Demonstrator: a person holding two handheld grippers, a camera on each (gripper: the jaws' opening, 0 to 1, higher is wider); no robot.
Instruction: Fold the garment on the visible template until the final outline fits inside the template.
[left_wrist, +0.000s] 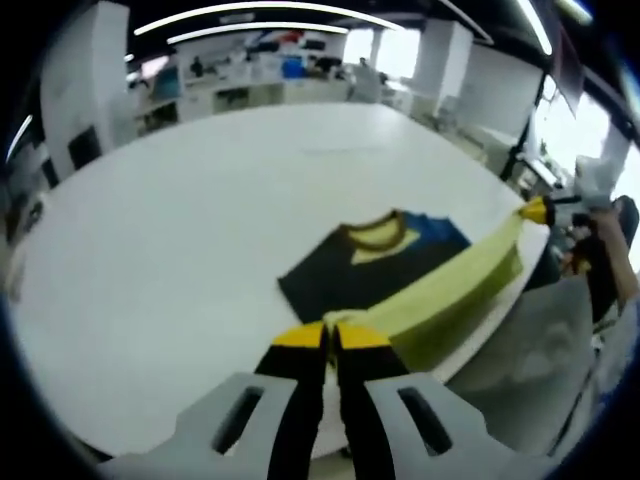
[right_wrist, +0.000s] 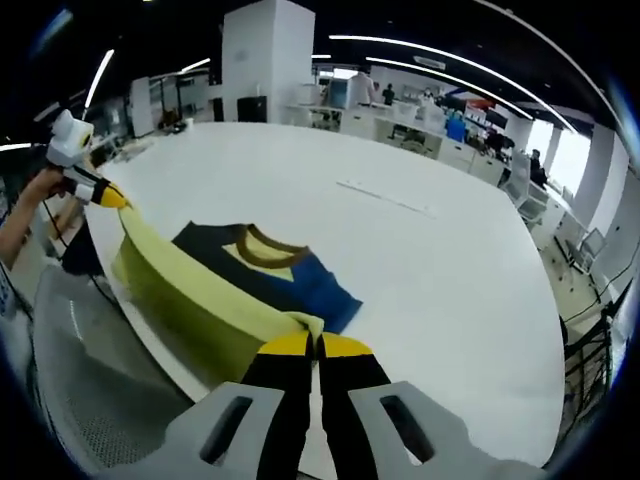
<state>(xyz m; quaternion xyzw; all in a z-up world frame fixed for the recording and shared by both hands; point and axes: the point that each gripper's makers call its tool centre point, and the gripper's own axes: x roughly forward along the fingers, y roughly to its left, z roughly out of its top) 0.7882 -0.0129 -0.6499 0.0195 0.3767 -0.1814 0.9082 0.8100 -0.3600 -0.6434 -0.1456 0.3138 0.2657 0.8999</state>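
Observation:
A dark navy garment (left_wrist: 350, 270) with a yellow collar (left_wrist: 380, 232) and a blue sleeve (left_wrist: 440, 232) lies on the white table (left_wrist: 200, 230). Its yellow-green lower part (left_wrist: 450, 290) is lifted off the table and stretched between both grippers. My left gripper (left_wrist: 330, 335) is shut on one corner of that part; the right gripper (left_wrist: 535, 210) holds the other corner at the table's edge. In the right gripper view, my right gripper (right_wrist: 315, 345) is shut on the yellow-green fabric (right_wrist: 190, 290), and the left gripper (right_wrist: 110, 195), held by a hand, pinches the far corner. The garment (right_wrist: 260, 265) lies beyond.
The table edge (right_wrist: 130, 330) runs just below the lifted fabric, with a grey mesh chair (right_wrist: 90, 400) beside it. A thin pale strip (right_wrist: 385, 197) lies farther out on the table. Desks and pillars (right_wrist: 265, 60) stand in the background.

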